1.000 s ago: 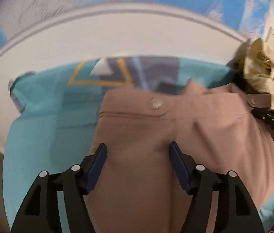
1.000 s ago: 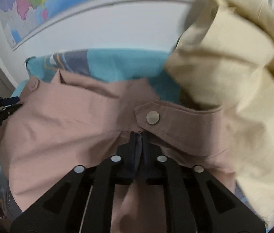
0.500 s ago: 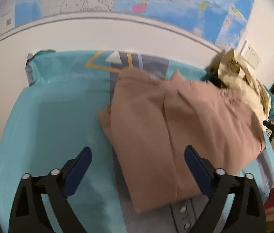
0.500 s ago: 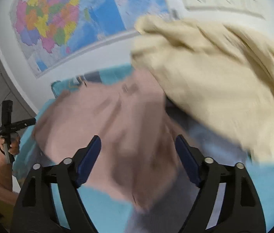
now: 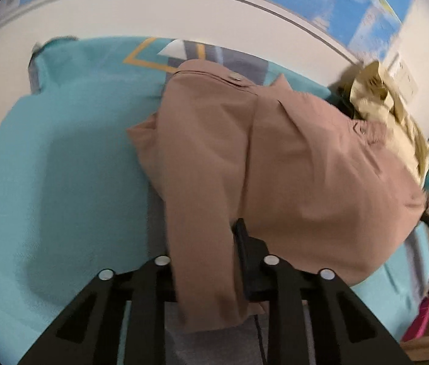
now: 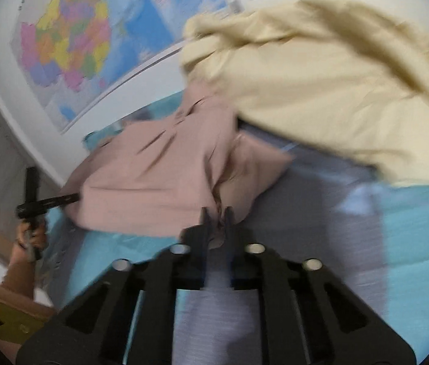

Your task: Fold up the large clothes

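Pink garment (image 5: pixel 290 164) on teal bedspread (image 5: pixel 62 167): pinched by right gripper (image 6: pixel 217 222), jaws fully closed; left gripper (image 5: pixel 205 261) jaws closing on its fold.

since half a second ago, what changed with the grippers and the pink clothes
Both grippers stood wide open and clear of the cloth then. Now the left gripper is closing on the near edge of the pink garment, and the right gripper has shut on its corner. The cream garment still lies heaped beside it on the blue cover.
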Motion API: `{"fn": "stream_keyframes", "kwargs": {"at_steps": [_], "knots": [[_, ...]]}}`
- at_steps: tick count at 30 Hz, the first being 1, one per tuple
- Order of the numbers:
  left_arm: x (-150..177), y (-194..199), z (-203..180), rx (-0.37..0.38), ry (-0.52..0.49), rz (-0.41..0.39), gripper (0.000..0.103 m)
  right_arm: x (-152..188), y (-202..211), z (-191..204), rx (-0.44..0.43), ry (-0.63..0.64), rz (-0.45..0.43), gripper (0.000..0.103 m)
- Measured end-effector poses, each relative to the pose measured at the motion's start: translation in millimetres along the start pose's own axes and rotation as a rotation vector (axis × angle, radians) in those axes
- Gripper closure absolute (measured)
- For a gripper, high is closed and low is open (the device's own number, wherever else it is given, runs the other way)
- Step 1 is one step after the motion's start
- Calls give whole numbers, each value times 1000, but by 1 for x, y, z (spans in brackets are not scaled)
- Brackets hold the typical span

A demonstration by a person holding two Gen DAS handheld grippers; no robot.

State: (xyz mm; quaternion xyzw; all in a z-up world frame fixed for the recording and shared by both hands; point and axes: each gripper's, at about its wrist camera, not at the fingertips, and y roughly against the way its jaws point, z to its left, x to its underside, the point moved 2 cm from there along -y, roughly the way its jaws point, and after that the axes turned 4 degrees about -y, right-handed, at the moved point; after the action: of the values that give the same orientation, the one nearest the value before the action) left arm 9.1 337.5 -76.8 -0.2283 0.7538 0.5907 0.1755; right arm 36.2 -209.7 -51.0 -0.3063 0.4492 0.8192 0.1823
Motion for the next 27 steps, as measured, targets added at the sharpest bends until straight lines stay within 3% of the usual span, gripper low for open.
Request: {"fn": "stream_keyframes", "kwargs": {"at_steps": [1,2,3,5,6,7,9,11,13,14,17,19,20,22,25,27], "knots": [[0,0,1,-3,-1,-2,83,-3,3,-14,89,-37,-26,103],[0,0,0,-4,-2,-5,83,-5,4,-27,87,-100,-29,103],[1,1,-1,-9,-7,-12,80,-4,4,-38,49,-162,-16,102],[2,2,-3,7,-12,-16,62,1,4,-28,-18,-148,6,101],[3,2,-3,26,-6,-17,52,3,4,-22,-28,-134,5,93],[3,3,-2,48,8,-20,41,4,0,-11,-65,-122,17,69],[2,4,-2,82,24,-21,29,7,-7,0,-129,-131,22,31],[0,3,-3,98,33,-22,29,6,-18,8,-166,-136,39,29],[1,3,-4,140,40,-26,21,6,-34,8,-217,-183,68,13],[1,3,-5,154,44,-27,19,7,-40,7,-218,-199,81,12],[2,0,-15,202,30,-31,12,5,-58,12,-197,-166,82,17],[1,-5,-27,184,-7,-26,14,4,-66,15,-202,-162,109,37],[1,-6,-32,174,-21,-26,22,1,-73,18,-202,-154,112,44],[-1,-9,-34,174,-3,-17,70,-1,-86,14,-239,-195,146,81],[-2,-4,-32,191,75,18,84,-10,-73,16,-338,-240,132,88],[-1,13,-32,242,93,4,86,-16,-49,24,-387,-221,98,90]]}}
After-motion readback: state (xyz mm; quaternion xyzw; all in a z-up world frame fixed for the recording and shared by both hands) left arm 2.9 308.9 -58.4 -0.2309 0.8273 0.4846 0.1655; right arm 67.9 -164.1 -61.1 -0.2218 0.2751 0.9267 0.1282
